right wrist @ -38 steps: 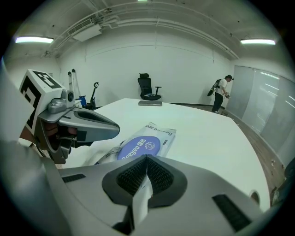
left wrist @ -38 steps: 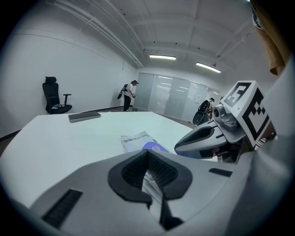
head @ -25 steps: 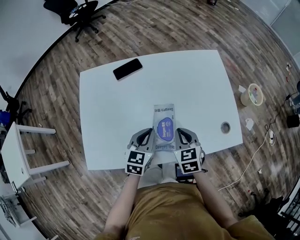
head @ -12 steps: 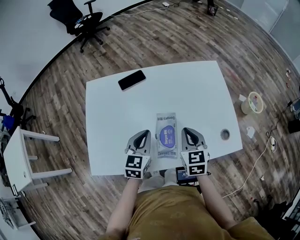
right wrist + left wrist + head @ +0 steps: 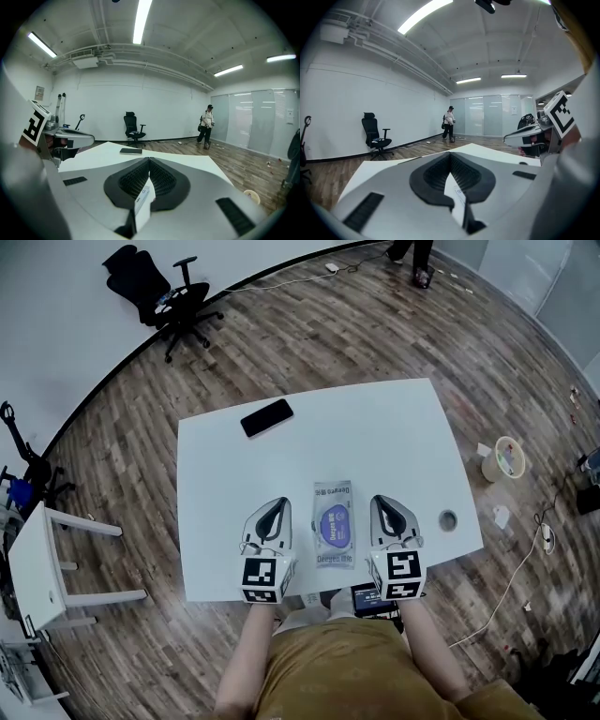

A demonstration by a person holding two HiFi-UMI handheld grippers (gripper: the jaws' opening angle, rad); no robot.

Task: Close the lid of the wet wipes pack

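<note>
The wipes pack point(image 5: 335, 525) lies flat near the front edge of the white surface point(image 5: 394, 427), long side running away from the person, w/ its purple oval lid point(image 5: 335, 521) facing up at about the middle. From the head view the lid looks level w/ the pack, not standing up, but whether it's fully snapped down is too small to tell. The left gripper point(image 5: 273, 510) sits just beside the pack on one side and the right gripper point(image 5: 386, 505) just beside it on the other, neither touching it. Each gripper view shows its jaws met at the tips w/ nothing held between them, so both are closed and empty. To finish well, probably: keep one gripper closed, bring its tip over the oval and press straight down, working from the hinge side to the free edge. Use the other gripper to pin an end of the pack, since it's soft and may slide on the smooth surface. Farther back a black phone point(image 5: 267, 418) lies near the far-left corner, well apart from the pack.
</note>
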